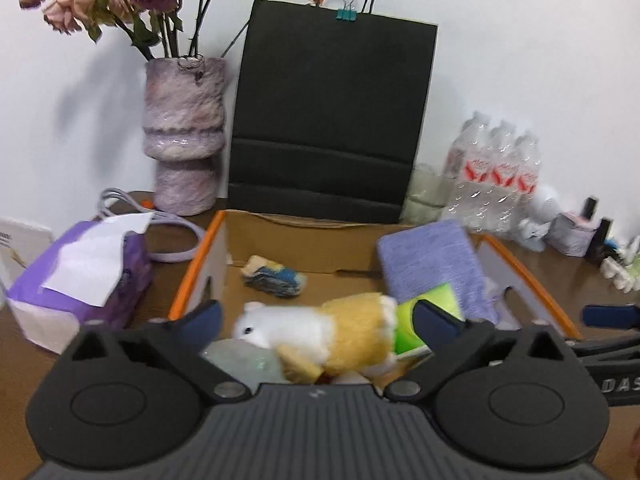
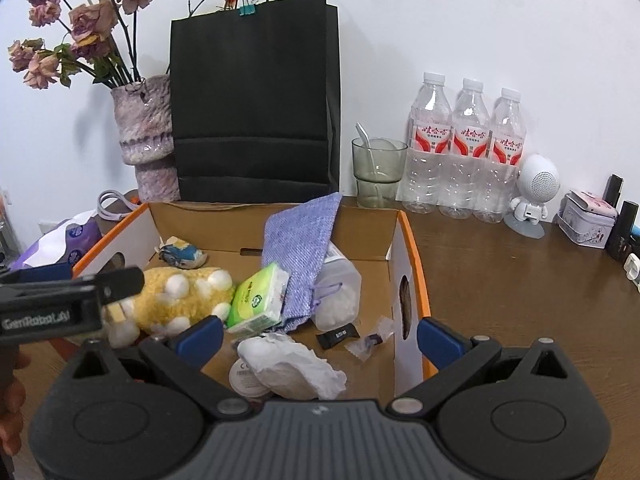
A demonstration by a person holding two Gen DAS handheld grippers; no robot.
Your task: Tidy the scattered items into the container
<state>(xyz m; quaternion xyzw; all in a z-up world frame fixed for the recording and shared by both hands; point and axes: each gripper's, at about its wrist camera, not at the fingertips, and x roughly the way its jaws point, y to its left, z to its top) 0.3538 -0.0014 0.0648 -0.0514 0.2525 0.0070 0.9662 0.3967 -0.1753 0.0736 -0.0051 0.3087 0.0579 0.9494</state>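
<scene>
The plush toy lies inside the cardboard box, between the wide-open, empty jaws of the left gripper. It looks soft, light and compressible; grip mid-body. Right gripper jaws: spread, empty.

1. Box: raw brown cardboard inside, smooth white outside.
2. Toy: fluffy yellow and white plush.
3. Pouch: coarse woven lilac cloth.
4. Table: smooth dark wood.
5. Bag: matt black paper.
6. Bottles: clear glossy plastic.
</scene>
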